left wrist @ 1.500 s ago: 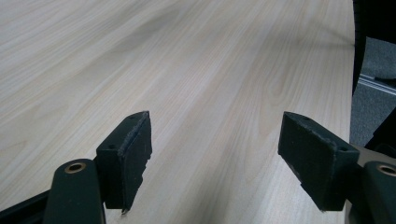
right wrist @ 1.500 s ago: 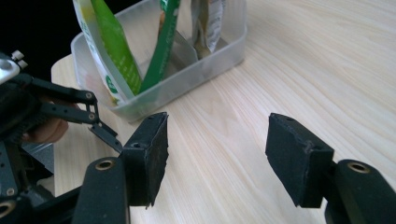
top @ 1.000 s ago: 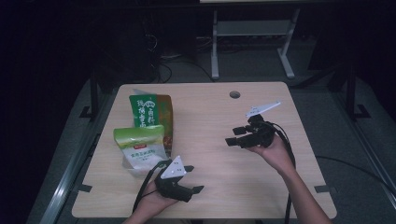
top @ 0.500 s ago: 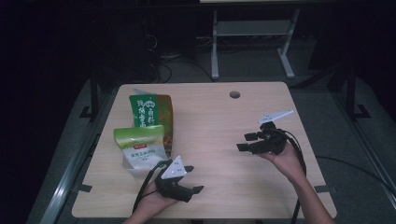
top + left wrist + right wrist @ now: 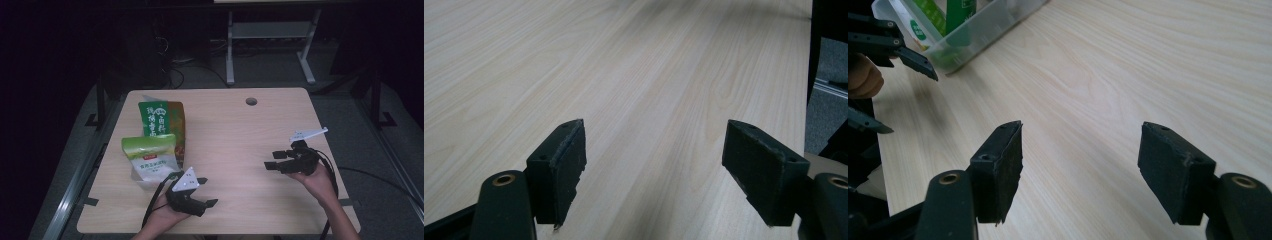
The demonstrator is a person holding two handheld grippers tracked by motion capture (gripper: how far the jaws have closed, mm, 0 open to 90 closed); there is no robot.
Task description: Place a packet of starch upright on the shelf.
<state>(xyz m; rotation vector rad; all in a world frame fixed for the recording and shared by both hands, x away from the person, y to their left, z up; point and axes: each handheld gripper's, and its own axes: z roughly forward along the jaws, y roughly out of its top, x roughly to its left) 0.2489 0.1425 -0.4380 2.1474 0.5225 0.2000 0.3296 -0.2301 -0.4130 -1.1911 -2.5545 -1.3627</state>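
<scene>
Pale wood-grain bench (image 5: 225, 150), smooth and bare between both claws. The left claw (image 5: 206, 192) gapes empty just beside the glossy green-topped pouch (image 5: 149, 159) (a taller green bag (image 5: 161, 120) lies behind); the right claw (image 5: 271, 161), also wide and empty, sits well apart.

Pale wood-grain table (image 5: 235, 150), green and brown packet (image 5: 161, 120), green-topped white packet (image 5: 150, 157).

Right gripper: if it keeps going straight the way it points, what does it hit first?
Probably the left gripper. The right gripper, open and empty, points left across bare table. In its own view the left gripper sits far left ahead, with the clear-wrapped bags beyond. Depth is unclear; it may pass alongside.
</scene>
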